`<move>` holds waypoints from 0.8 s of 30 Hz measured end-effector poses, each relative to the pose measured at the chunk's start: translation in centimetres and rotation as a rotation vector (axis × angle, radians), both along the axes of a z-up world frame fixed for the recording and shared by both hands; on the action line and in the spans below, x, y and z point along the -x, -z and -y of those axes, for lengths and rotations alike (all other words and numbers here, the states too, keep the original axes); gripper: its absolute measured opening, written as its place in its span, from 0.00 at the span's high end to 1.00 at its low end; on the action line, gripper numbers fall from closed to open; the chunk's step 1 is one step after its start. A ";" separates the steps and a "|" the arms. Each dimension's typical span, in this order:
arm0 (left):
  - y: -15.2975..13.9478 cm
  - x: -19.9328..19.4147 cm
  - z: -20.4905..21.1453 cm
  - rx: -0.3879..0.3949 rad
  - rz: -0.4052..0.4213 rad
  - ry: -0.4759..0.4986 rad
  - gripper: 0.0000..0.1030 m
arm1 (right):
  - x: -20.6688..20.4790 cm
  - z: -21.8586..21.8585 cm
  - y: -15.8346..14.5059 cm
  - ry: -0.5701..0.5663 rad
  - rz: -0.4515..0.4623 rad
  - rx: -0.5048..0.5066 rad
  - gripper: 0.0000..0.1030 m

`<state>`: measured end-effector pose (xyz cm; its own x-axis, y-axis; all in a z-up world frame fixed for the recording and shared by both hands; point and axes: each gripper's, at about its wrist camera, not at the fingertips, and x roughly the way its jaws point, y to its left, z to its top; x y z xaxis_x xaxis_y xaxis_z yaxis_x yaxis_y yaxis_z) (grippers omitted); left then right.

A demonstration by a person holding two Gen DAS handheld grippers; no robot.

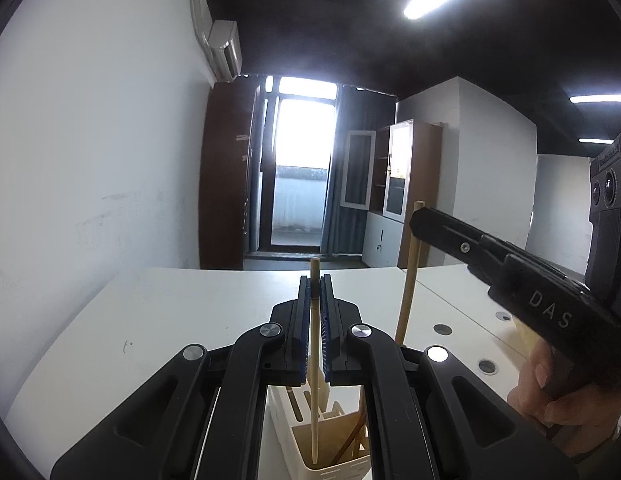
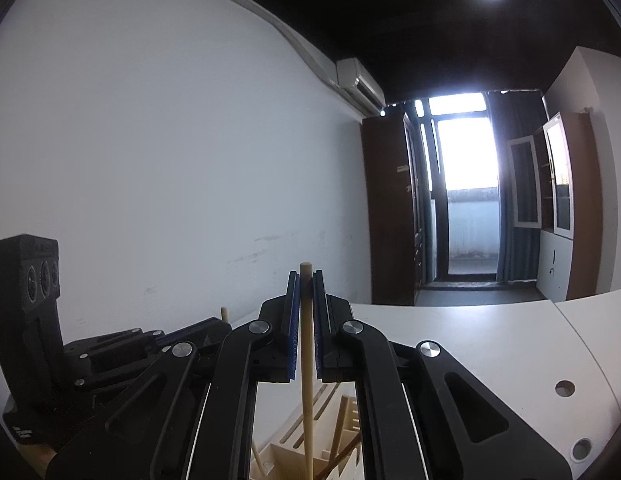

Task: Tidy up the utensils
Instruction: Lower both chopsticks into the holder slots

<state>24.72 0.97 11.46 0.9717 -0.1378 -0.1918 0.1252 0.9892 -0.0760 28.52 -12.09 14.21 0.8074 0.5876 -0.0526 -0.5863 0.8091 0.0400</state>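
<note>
1. Utensil holder (image 1: 330,468), cream and split into compartments, stands on the white table (image 1: 150,320) directly below both grippers.
2. Left gripper (image 1: 315,280) is clamped on an upright pale chopstick (image 1: 314,400) whose tip hangs inside a compartment.
3. Right gripper (image 2: 305,276) is clamped on a second chopstick (image 2: 307,400), also upright over the holder.
4. Each stick should go down straight, clear of the dividers, before the jaws let go.

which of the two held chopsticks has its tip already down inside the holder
The chopstick in the left tongs: its lower tip sits inside the cream holder. The right tongs' chopstick stands further back, and its lower end is hidden.
</note>
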 end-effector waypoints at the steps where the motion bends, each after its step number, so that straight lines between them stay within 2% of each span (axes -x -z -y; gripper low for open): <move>1: 0.2 -0.1 -0.1 0.000 -0.009 0.000 0.96 | -0.2 -0.2 0.3 0.000 -0.012 0.012 0.93; 11: 1.5 -1.3 -0.1 0.002 -0.081 0.016 0.96 | -0.3 -0.9 1.7 0.016 -0.076 0.079 0.93; 24: 3.2 -2.7 -0.4 0.000 -0.148 0.013 0.96 | -0.4 -0.7 3.0 0.053 -0.128 0.107 0.93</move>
<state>27.39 1.35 8.27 0.9310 -0.1505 -0.3325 0.1260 0.9875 -0.0943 28.91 -11.37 11.25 0.8197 0.5300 -0.2173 -0.5384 0.8424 0.0238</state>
